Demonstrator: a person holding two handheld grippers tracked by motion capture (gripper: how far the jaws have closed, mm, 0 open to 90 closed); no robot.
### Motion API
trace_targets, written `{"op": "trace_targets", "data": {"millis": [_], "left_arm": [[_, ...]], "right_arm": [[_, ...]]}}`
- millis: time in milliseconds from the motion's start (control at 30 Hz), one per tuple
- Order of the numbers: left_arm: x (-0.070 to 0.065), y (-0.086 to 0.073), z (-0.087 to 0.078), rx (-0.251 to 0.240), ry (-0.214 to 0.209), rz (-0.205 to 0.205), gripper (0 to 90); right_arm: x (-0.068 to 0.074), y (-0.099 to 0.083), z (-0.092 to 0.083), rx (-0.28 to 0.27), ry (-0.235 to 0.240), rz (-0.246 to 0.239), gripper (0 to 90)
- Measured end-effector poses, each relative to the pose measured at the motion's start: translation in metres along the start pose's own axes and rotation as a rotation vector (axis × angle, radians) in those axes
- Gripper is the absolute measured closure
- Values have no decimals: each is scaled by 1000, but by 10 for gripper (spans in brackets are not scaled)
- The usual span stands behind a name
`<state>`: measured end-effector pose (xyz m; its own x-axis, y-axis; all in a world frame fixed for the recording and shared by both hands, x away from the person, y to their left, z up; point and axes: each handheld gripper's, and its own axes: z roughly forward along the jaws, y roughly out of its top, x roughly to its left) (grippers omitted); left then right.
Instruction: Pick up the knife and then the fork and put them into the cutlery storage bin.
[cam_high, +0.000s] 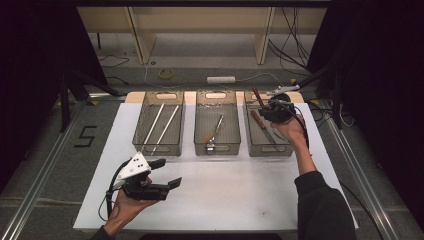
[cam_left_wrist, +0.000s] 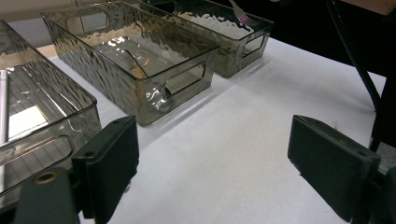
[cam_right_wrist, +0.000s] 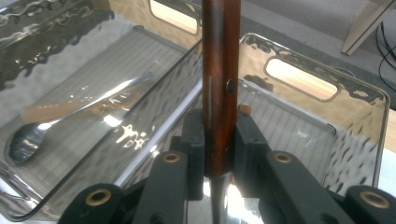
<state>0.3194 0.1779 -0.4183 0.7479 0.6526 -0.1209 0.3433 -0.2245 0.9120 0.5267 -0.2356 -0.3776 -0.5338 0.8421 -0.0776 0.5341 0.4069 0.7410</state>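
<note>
— What is seen beyond the far edge of the white table (cam_high: 215, 190)?
— A grey floor (cam_high: 45, 165) marked "5" (cam_high: 85, 136), a roll of tape (cam_high: 166, 73), a white power strip (cam_high: 221, 79), pale wooden furniture legs (cam_high: 137, 32), and dark curtains (cam_high: 30, 60) at both sides.

The left gripper (cam_high: 167, 173) is built as a black, blocky body, and a grey three-cornered plate (cam_high: 136, 164) marked with small dark dots is carried on its top. A black cable (cam_high: 111, 192) is trailed from its rear. In the left gripper view, its two jaws are seen as flat, matt black rectangular pads, with a brass-coloured bushing (cam_left_wrist: 45, 178) set in the linkage. The right gripper (cam_high: 268, 111) is likewise black, and brass-ringed pivots (cam_right_wrist: 171, 157) are set in its arms. A dark long sleeve (cam_high: 320, 205) is worn on the right arm; the left forearm is left bare.
</note>
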Motion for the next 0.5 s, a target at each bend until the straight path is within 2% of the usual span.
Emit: {"op": "trace_targets", "data": {"millis": [500], "left_arm": [[0, 0, 0, -5, 3, 0, 161]], "right_arm": [[-5, -10, 15, 43, -18, 29, 776]]}}
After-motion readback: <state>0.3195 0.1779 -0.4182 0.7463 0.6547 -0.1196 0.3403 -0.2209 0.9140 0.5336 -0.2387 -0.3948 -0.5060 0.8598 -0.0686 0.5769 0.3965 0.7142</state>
